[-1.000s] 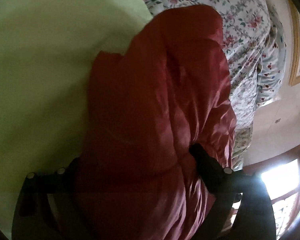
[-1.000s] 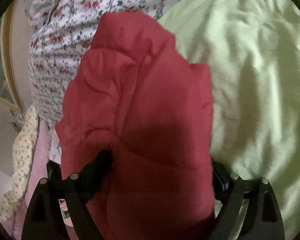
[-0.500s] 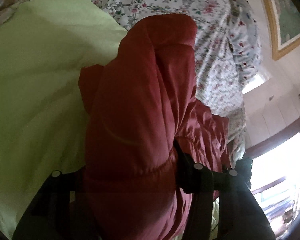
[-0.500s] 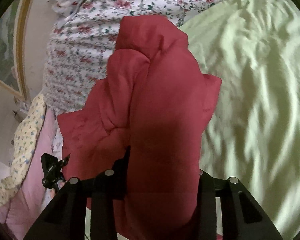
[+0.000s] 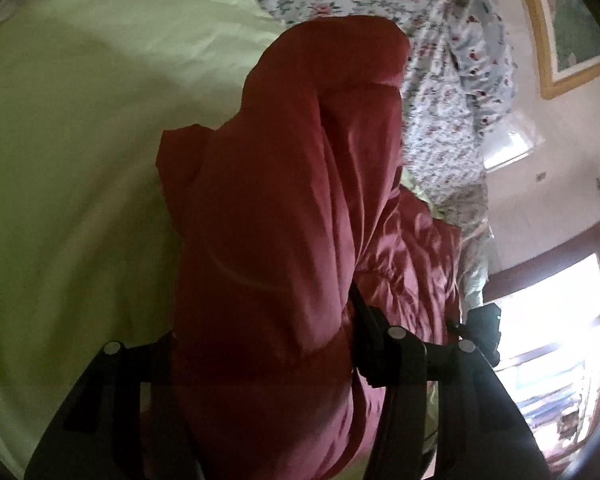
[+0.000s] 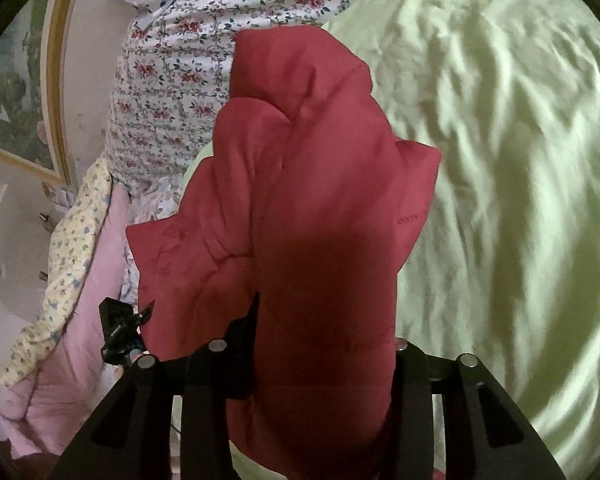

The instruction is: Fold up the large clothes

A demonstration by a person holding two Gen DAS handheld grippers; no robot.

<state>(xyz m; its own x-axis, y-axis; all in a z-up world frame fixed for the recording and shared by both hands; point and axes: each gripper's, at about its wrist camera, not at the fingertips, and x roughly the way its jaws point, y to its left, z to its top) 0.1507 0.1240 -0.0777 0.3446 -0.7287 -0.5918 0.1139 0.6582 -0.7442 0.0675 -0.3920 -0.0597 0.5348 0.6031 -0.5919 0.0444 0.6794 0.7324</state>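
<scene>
Both grippers clamped on the red jacket, over the green sheet.

I have the left gripper (image 5: 266,344) and right gripper (image 6: 326,344) each pinching a thick fold of jacket (image 6: 316,200). It hangs bunched above the sheet (image 6: 500,160), with floral bedding (image 5: 440,120) beyond it.

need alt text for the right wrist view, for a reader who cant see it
A puffy dark red quilted garment is clamped in the right gripper, its black fingers closed on a thick fold, and it fills the centre of the fisheye view. A wrinkled pale green bedsheet lies to the right, with white floral bedding behind.
</scene>
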